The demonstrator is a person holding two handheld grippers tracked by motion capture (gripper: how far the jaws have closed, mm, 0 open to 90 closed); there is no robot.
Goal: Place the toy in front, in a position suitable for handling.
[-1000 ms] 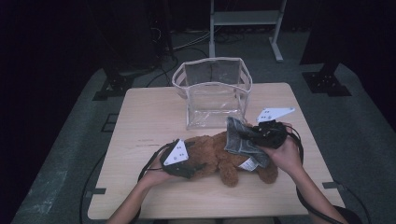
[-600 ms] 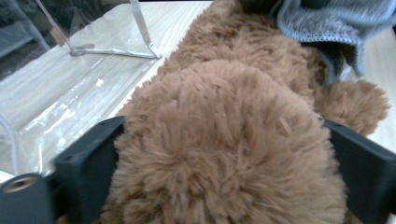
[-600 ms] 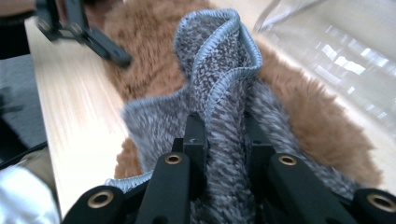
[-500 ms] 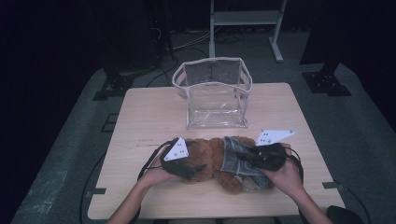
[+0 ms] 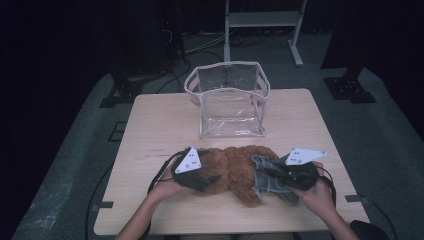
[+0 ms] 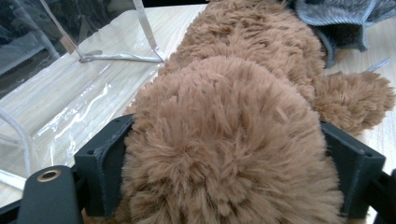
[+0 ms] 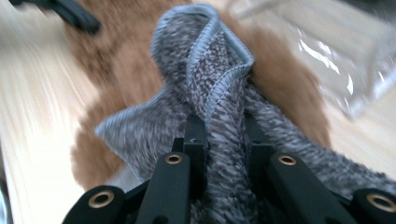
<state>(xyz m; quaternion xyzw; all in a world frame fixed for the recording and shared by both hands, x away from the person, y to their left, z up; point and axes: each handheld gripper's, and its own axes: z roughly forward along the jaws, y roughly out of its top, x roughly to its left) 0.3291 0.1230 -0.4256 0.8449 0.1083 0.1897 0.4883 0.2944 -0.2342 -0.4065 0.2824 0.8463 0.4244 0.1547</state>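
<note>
Plush toy: brown furry plush toy (image 5: 235, 170) lies lengthwise on the wooden table (image 5: 155, 125), toward the near edge at 6 o'clock.
Grey garment: knit grey garment (image 5: 267, 182) sits over the toy's 3 o'clock end; how far it is pulled on is hard to tell.
Left gripper: left gripper (image 6: 224, 154) has its jaws clamped around the toy's rounded 9 o'clock end.
Right gripper: right gripper (image 7: 224, 135) has its jaws pinched together on a fold of the garment.
Clear bag: clear bag (image 5: 227, 100) stands upright at 12 o'clock from the toy, near it.
</note>
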